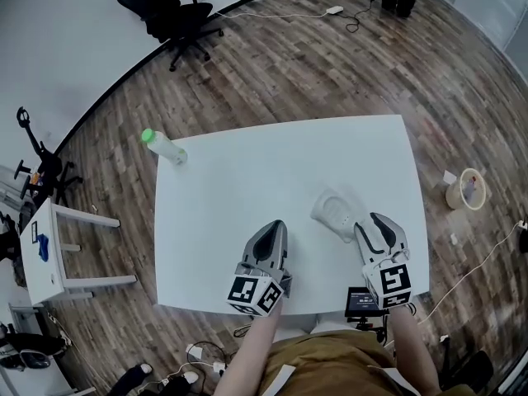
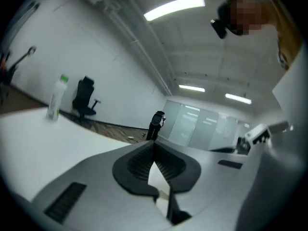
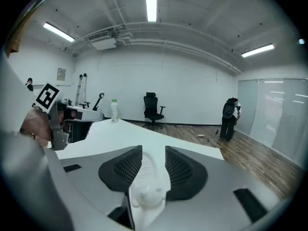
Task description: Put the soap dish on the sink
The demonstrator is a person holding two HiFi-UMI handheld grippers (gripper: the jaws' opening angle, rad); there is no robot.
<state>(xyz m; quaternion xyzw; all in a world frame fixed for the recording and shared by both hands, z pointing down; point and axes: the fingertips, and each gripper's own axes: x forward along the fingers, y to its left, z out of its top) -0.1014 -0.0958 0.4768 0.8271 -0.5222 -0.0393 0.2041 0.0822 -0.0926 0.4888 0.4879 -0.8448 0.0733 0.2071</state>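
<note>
A white soap dish [image 1: 333,212] is over the near right part of the white table [image 1: 247,172]. My right gripper [image 1: 363,231] is shut on its near end. In the right gripper view the dish [image 3: 149,189] fills the gap between the two dark pads [image 3: 121,170], and the gripper [image 3: 153,154] points across the table. My left gripper [image 1: 275,226] is near the table's front edge, to the left of the dish and apart from it. Its jaws are shut with nothing between them, as the left gripper view [image 2: 154,147] shows. No sink is in any view.
A clear bottle with a green cap [image 1: 163,146] lies at the table's far left corner. A black office chair [image 1: 175,11] stands beyond it by the wall. A roll of tape [image 1: 466,190] lies on the wood floor at the right; a small white side table [image 1: 49,254] stands at the left.
</note>
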